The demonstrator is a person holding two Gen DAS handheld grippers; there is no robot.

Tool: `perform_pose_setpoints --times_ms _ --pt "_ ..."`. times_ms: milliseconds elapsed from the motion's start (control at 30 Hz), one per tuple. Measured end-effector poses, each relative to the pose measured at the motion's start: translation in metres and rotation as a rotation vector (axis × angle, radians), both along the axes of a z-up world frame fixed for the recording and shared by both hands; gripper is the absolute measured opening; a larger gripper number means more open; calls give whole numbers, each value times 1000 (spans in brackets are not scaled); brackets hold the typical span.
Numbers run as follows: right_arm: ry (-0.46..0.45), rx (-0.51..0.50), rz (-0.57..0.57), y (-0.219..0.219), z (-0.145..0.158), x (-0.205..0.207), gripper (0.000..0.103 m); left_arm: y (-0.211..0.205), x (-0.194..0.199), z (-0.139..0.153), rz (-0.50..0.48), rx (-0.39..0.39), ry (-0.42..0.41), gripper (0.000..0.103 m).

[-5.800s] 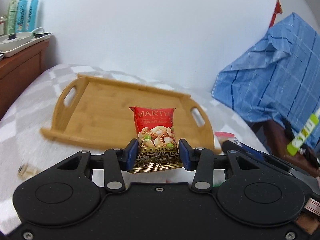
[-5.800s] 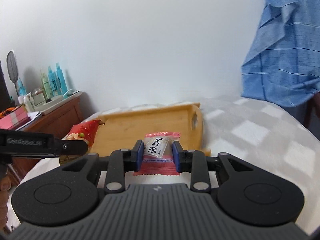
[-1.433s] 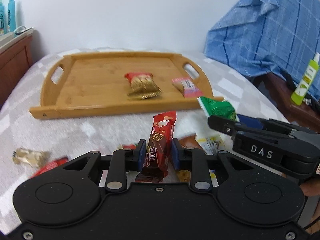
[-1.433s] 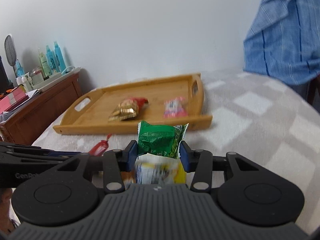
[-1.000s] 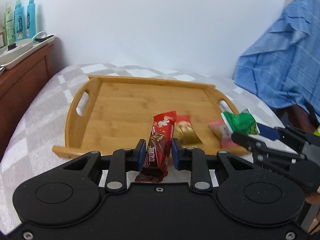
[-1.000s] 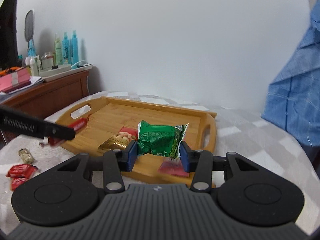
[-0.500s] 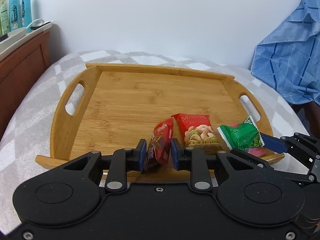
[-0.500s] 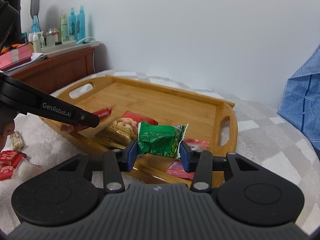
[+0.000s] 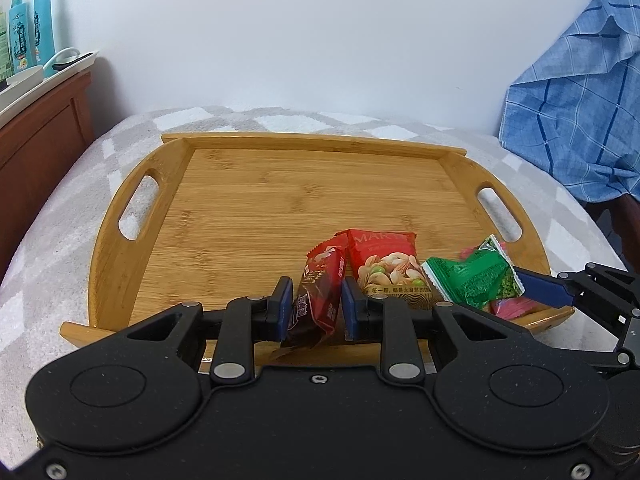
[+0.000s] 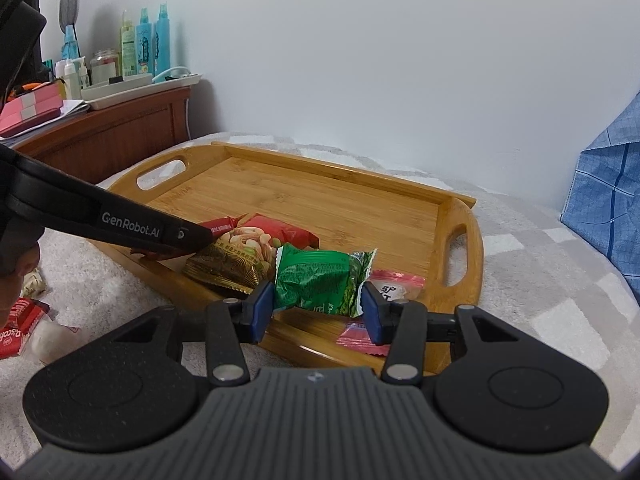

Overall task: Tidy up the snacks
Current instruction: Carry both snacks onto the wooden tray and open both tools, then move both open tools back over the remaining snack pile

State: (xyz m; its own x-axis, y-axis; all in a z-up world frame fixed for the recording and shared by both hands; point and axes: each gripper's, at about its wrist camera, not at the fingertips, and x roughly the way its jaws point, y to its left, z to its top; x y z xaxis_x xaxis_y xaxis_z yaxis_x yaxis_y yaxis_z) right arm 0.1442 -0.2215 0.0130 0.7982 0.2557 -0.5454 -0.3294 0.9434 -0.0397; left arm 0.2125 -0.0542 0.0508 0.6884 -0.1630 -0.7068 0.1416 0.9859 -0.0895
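On a grey-checked bed, one bamboo handled tray at frame centre carries two packets: a red nut packet and a pink sweet wrapper. The left hand-held gripper is clamped on one red-brown snack bar; the right hand-held gripper is opening around one green crinkled packet over the tray's lower right.

A grey-and-white checked blanket covers the bed surface. A reddish-brown wooden cabinet stands beside it, bearing a white plastic tray and blue and green plastic bottles. A blue plaid cloth hangs opposite.
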Motion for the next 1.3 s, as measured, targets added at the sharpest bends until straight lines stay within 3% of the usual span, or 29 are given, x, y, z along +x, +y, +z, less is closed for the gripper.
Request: perform_pose_setpoints --times_ms 167,433,800,1000,1300 --pt "-5 18 -1 -1 1 -1 66 2 -2 4 5 -12 -4 25" --pt "-24 59 -25 -1 8 -14 73 5 -29 21 -37 30 -61 43" --pt "-76 119 -139 -14 15 -56 81 14 -93 34 -96 23 -87 69" --pt "-78 162 -168 -23 13 -76 84 13 -128 29 -116 58 -98 71" --pt "-79 196 -207 -20 1 -115 85 35 -171 18 -96 49 -78 72"
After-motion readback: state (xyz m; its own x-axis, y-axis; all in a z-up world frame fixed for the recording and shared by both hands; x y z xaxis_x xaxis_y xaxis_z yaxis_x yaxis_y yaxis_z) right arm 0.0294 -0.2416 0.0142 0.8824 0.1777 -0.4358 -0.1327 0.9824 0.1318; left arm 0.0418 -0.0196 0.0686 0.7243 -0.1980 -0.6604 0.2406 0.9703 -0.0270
